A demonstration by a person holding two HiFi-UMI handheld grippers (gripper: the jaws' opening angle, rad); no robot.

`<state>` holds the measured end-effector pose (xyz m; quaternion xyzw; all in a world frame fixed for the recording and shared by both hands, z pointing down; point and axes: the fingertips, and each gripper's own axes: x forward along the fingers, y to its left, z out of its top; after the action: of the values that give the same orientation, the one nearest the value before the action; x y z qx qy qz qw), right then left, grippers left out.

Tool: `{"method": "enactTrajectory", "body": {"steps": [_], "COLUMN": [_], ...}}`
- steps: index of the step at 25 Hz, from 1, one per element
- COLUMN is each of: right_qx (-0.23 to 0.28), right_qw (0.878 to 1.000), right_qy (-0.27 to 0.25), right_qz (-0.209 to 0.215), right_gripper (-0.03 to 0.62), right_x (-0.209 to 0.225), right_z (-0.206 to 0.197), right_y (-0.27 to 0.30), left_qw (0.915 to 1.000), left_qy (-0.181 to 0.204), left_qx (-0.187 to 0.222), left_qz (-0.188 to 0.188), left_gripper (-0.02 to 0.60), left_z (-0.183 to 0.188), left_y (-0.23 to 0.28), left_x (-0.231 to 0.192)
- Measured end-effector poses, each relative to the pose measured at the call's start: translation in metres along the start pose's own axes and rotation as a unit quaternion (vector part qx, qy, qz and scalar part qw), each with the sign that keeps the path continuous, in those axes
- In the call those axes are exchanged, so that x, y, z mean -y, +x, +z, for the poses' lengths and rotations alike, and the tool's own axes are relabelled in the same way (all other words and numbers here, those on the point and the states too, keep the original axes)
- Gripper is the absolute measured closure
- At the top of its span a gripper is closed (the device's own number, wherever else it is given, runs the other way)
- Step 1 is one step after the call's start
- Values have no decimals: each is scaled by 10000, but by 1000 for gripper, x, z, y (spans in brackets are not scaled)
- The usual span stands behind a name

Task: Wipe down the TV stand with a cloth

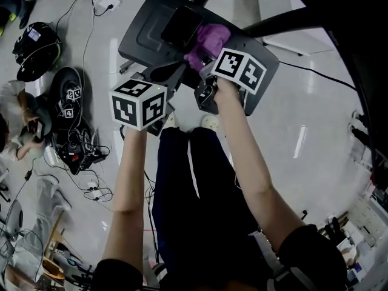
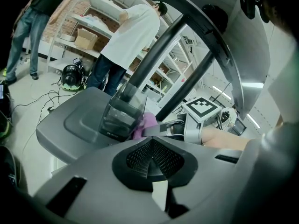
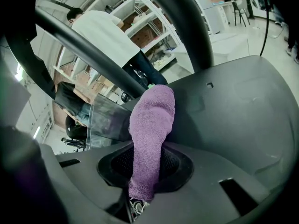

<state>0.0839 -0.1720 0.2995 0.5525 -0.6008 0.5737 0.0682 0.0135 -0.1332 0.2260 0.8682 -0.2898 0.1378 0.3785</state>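
Observation:
The TV stand's dark grey base lies on the floor at the top of the head view, with black poles rising from it. A purple cloth rests on the base beside a smoky clear box. My right gripper is shut on the cloth, which sticks up from between its jaws against the base. My left gripper hovers just left of it at the base's near edge. Its jaws are shut with nothing in them. From there I see the box and cloth.
Black helmets, gear and tangled cables lie on the floor at left, with a power strip further back. A person in a white coat stands at shelves behind the stand. My own legs are below.

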Motion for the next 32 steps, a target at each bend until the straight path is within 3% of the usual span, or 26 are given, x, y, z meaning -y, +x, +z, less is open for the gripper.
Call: {"method": "enactTrajectory", "body": {"steps": [20, 32], "right_qx": [11, 22], "right_qw": [9999, 9998], "right_qy": [131, 154], "right_qz": [-56, -129], "right_gripper": [505, 505], "right_x": [29, 70], "right_z": [0, 3], "right_y": [-24, -60], "left_qw": [10000, 9999], "left_qy": [-64, -68], "left_qx": [39, 82], "left_qz": [-28, -31], "left_gripper": [577, 577], "left_z": [-6, -18], "left_y": [17, 37], "left_x": [18, 55]}}
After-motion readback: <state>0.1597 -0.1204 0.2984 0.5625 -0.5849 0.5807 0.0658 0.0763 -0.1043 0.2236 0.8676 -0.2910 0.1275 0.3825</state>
